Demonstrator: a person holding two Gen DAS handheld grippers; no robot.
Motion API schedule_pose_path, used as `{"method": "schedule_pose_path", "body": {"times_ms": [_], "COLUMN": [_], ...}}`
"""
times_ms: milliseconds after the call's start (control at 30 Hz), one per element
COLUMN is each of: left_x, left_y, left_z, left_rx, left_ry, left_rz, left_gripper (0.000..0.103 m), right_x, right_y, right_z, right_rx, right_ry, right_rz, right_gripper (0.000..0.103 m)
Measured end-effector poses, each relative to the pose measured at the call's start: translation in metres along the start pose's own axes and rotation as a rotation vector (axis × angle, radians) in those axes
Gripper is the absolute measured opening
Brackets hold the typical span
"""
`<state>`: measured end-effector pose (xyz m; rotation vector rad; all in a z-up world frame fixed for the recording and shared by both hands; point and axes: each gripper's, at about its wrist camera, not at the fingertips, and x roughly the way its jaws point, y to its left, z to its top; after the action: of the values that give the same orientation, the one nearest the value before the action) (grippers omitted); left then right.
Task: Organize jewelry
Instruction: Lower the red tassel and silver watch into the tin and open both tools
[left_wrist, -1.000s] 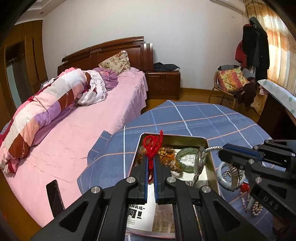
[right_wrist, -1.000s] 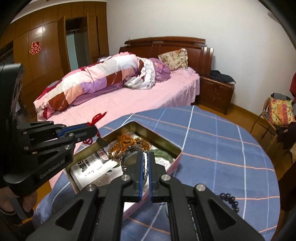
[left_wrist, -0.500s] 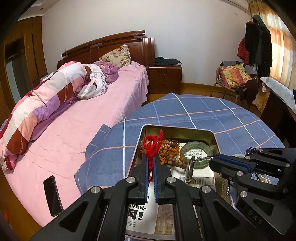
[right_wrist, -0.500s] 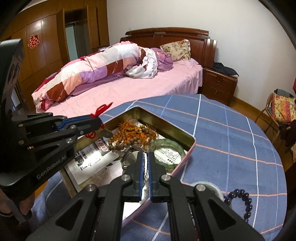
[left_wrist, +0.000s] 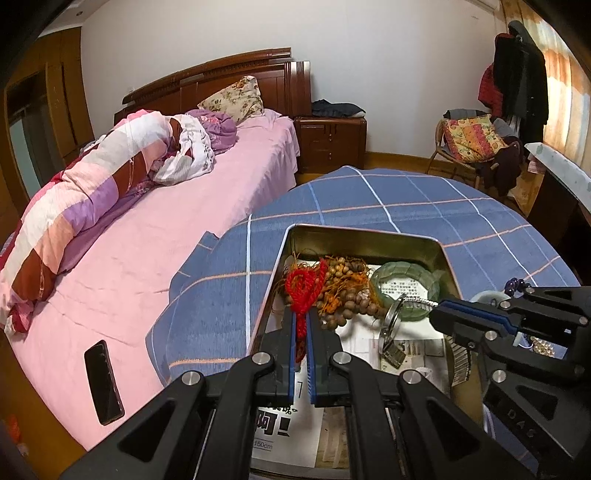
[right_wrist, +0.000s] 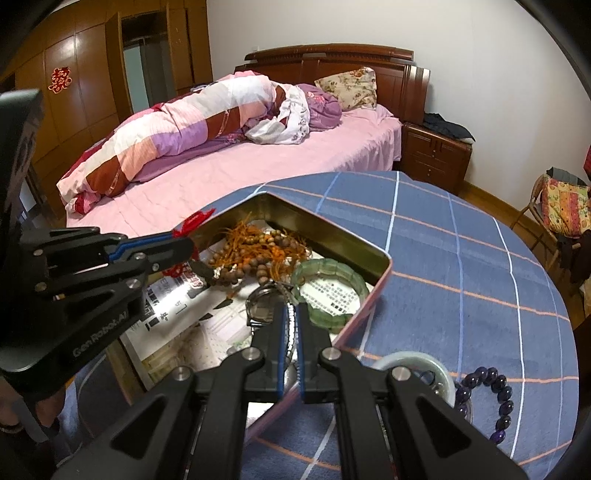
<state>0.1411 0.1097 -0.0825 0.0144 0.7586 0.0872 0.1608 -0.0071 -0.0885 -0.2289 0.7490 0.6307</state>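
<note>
Holding both pieces over the tin (left_wrist: 448, 258) for release inside: left gripper (left_wrist: 302, 334) jaws closed on the red cord knot (left_wrist: 303, 291), right gripper (right_wrist: 291, 325) jaws closed on the watch (right_wrist: 264, 306) band, above the paper lining beside the green bangle (right_wrist: 328, 291)

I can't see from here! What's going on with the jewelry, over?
Left gripper shut on red cord. Right gripper shut on watch. Both over the tin, beads and green bracelet inside. Nothing blocking.
</note>
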Motion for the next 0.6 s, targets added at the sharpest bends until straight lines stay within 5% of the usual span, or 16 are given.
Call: {"method": "schedule_pose_path", "body": {"times_ms": [600], "left_x": [0.0094], "left_y": [0.0039], "left_z": [-0.0053], "left_rx": [0.0], "left_ry": [0.031], "left_rz": [0.013], "left_gripper": [0.004], "right_x": [0.0062], "right_y": [0.0012], "right_z": [-0.0043], "right_rx": [-0.008], "right_ry": [0.009], "right_rz": [-0.008], "right_gripper": [0.006]}}
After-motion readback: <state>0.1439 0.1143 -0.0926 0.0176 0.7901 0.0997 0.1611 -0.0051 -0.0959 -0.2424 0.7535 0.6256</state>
